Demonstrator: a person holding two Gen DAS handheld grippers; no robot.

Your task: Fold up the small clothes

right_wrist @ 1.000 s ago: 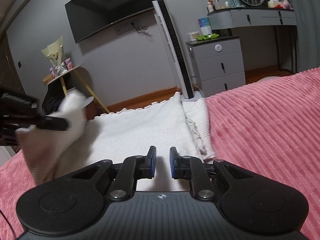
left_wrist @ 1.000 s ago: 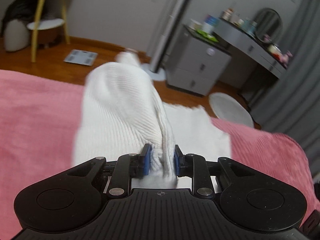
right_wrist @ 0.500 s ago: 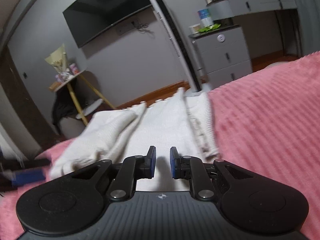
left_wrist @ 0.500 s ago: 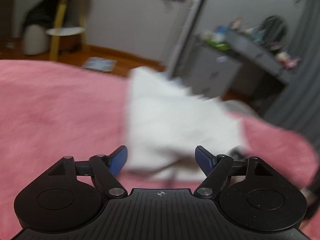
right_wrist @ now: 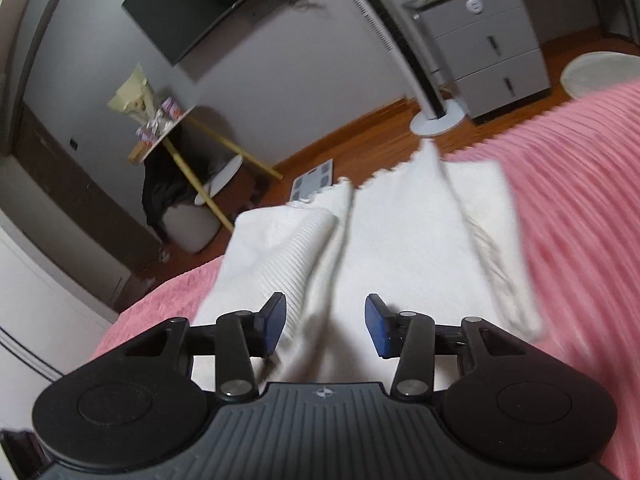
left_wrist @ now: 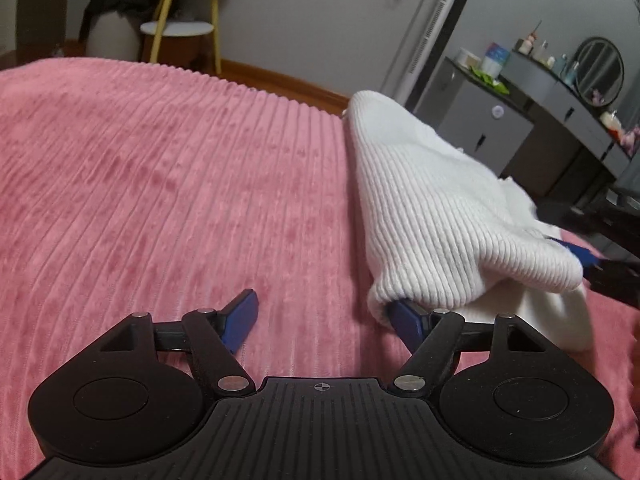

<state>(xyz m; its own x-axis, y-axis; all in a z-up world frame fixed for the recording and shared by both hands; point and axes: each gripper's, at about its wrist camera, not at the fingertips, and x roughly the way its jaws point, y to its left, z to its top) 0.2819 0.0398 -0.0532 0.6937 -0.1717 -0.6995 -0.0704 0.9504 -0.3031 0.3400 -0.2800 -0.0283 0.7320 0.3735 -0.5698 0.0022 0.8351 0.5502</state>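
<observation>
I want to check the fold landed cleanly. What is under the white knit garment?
The white knit garment lies on the pink ribbed bedspread. The left gripper is open, one blue pad tucked beneath the raised folded edge. What lies under the middle is covered.

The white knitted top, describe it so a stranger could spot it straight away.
A pink ribbed blanket covers the bed. Near its far edge lies the white knitted top, partly folded, one ribbed side turned over. It is the only white cloth on the pink.
</observation>
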